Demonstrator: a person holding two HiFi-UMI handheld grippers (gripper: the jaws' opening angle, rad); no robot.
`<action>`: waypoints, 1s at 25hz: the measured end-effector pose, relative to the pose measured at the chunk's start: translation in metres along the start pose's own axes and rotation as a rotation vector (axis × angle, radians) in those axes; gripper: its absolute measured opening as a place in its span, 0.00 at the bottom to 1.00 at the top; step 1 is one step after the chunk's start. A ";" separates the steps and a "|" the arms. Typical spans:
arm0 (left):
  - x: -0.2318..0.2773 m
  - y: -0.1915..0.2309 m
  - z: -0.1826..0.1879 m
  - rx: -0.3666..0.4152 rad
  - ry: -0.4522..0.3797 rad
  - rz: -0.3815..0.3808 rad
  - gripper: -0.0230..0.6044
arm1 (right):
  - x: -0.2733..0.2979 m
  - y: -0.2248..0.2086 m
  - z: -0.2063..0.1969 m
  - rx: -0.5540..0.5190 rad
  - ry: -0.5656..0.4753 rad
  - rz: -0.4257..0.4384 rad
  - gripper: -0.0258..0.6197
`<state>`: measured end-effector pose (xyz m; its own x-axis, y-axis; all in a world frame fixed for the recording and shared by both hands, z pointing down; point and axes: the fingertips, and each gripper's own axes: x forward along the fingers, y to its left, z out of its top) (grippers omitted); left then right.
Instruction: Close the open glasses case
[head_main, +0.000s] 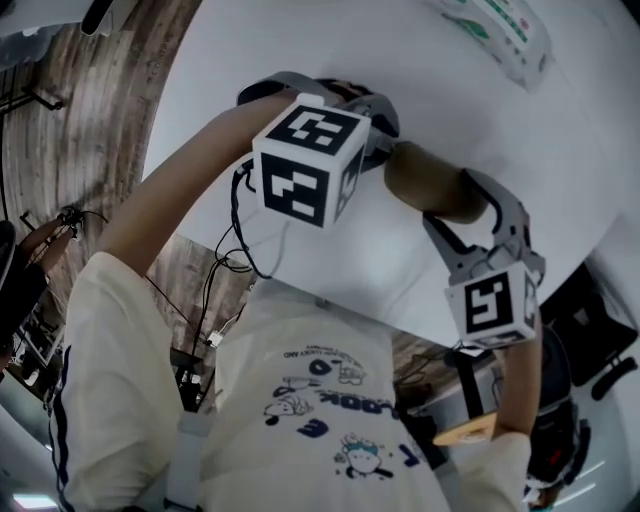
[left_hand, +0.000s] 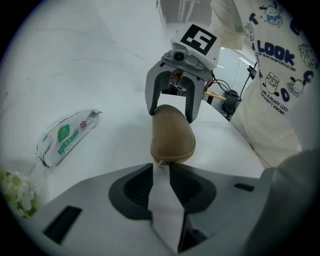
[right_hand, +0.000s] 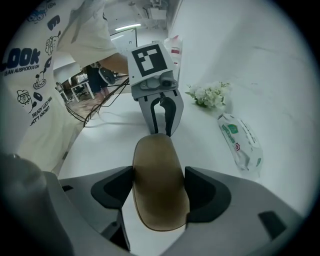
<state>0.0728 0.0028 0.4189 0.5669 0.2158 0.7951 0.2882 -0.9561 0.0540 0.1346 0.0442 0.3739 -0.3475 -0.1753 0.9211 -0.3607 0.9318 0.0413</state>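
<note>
One brown glasses case (right_hand: 160, 180), zipped closed, lies on the white table (right_hand: 280, 75) near its edge. The right tongs (right_hand: 159, 175) stand apart astride one end, not clamped. The left tongs (left_hand: 160, 167), also apart, hold nothing at the zipper end. Farther off lie one wipes pack (right_hand: 241, 141) and one bunch of white flowers (right_hand: 210, 94). A wooden floor (head_main: 90, 110) shows below.

Readable text sits only on the person's shirt (left_hand: 272, 50): big "LOOK" with "AN AUSPICIOUS DAY" under it, smaller lines below are unclear, and the green-label print on the wipes pack (left_hand: 67, 135) is too small to read.
</note>
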 end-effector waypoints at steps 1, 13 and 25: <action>0.000 0.000 0.000 0.005 -0.002 -0.026 0.20 | 0.001 0.000 0.000 -0.005 0.001 0.006 0.51; -0.002 -0.003 0.002 0.143 -0.047 -0.085 0.11 | 0.004 0.002 0.002 -0.046 -0.011 0.071 0.51; -0.006 -0.003 0.003 0.007 -0.100 -0.037 0.04 | 0.004 0.003 0.003 -0.050 -0.031 0.077 0.51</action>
<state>0.0708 0.0046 0.4126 0.6300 0.2699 0.7282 0.3153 -0.9458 0.0778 0.1296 0.0451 0.3768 -0.3995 -0.1115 0.9099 -0.2884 0.9575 -0.0093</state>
